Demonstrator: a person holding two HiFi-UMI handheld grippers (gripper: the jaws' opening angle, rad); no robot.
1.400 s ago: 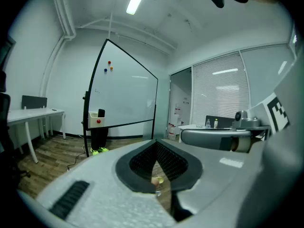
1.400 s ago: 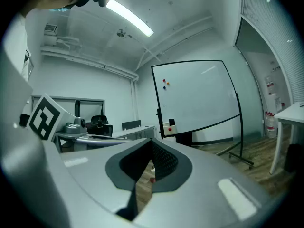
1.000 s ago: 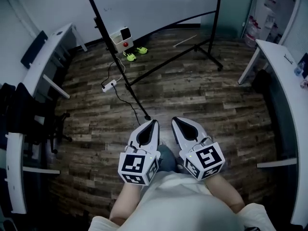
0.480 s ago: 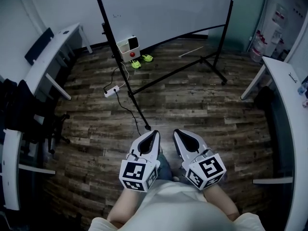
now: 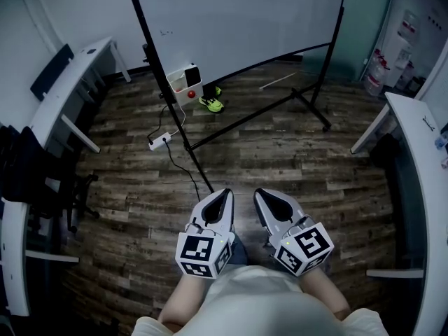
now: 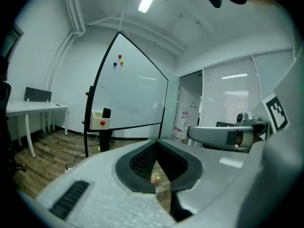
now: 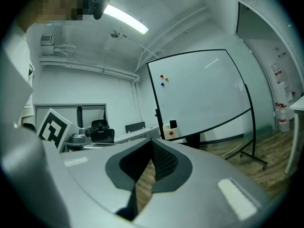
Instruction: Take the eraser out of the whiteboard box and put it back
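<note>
Scene before contact with the task's thing. The eraser (image 6: 106, 113) appears in the left gripper view as a small, dark, rounded-edged block standing in the whiteboard box (image 6: 98, 119), a white open-topped holder with a red round spot on its front, fixed to the left post of the whiteboard (image 5: 238, 12). The eraser's long axis runs upright; its upper end rises above the rim at the box's right side, while its lower end is hidden inside. In the head view the box (image 5: 183, 82) is too small to resolve the eraser. The left gripper (image 5: 224, 193) and the right gripper (image 5: 258, 192) are held side by side close to the person's body, both aimed across the wooden floor (image 5: 294, 145) toward the whiteboard and well apart from the box. Each gripper's own view shows its jaws brought together at the tips with nothing between them. Compared with the earlier head views, the whiteboard, the box and the green shoes (image 5: 210, 104) lie lower in the field and nearer to the grippers, the shoes now just beside the box's lower right, while the grippers keep the same closed, paired pose.
</note>
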